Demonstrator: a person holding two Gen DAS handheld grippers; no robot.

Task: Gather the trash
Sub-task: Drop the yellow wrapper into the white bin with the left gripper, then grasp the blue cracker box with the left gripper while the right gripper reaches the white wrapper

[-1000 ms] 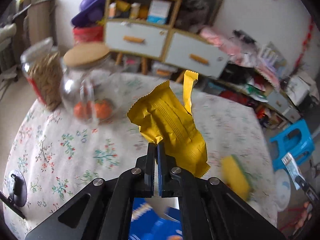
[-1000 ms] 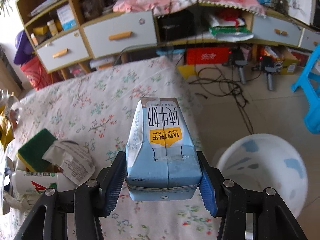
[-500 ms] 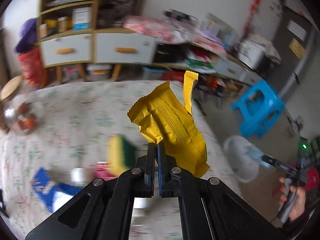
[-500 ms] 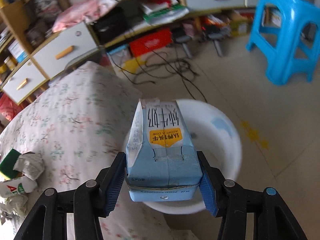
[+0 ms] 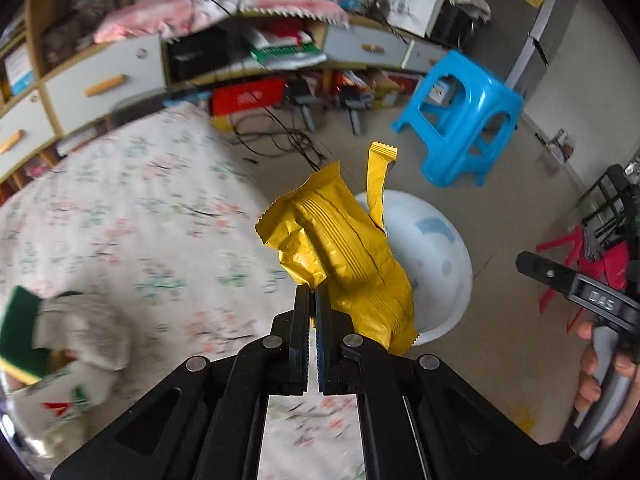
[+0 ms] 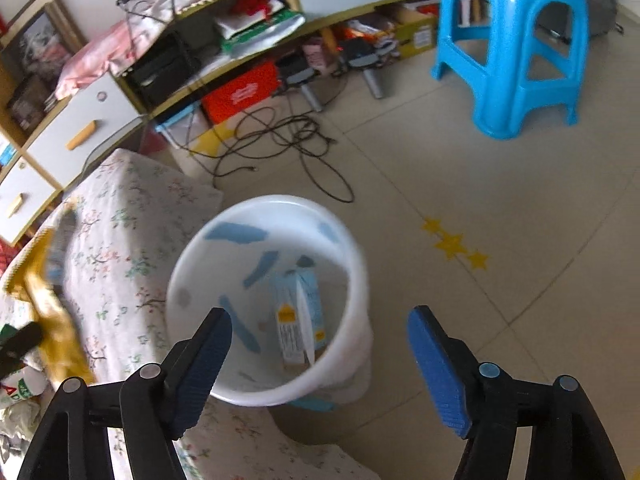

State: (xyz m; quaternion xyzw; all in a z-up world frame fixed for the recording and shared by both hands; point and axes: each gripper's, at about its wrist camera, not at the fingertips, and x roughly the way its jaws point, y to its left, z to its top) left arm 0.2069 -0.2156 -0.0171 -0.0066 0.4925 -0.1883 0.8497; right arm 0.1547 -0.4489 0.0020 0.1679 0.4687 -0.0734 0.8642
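Observation:
My left gripper (image 5: 313,294) is shut on a crumpled yellow snack wrapper (image 5: 344,252), held up over the table's edge with the white bin (image 5: 436,248) just behind it. In the right wrist view my right gripper (image 6: 320,320) hangs above the white bin (image 6: 192,276), its jaws opening with nothing between them. A light blue milk carton (image 6: 300,316) lies inside the bin. The yellow wrapper (image 6: 52,308) shows blurred at the left edge there.
The flowered tablecloth (image 5: 140,216) bears a green sponge (image 5: 16,328), crumpled paper (image 5: 84,328) and a bottle (image 5: 60,404). A blue plastic stool (image 6: 516,44) stands on the tiled floor, cables (image 6: 280,140) lie by the low cabinets. A hand (image 5: 600,392) holds the other gripper's handle.
My right gripper swung from the table to above the bin and let the milk carton drop in. My left gripper carried the yellow wrapper across the table toward the bin.

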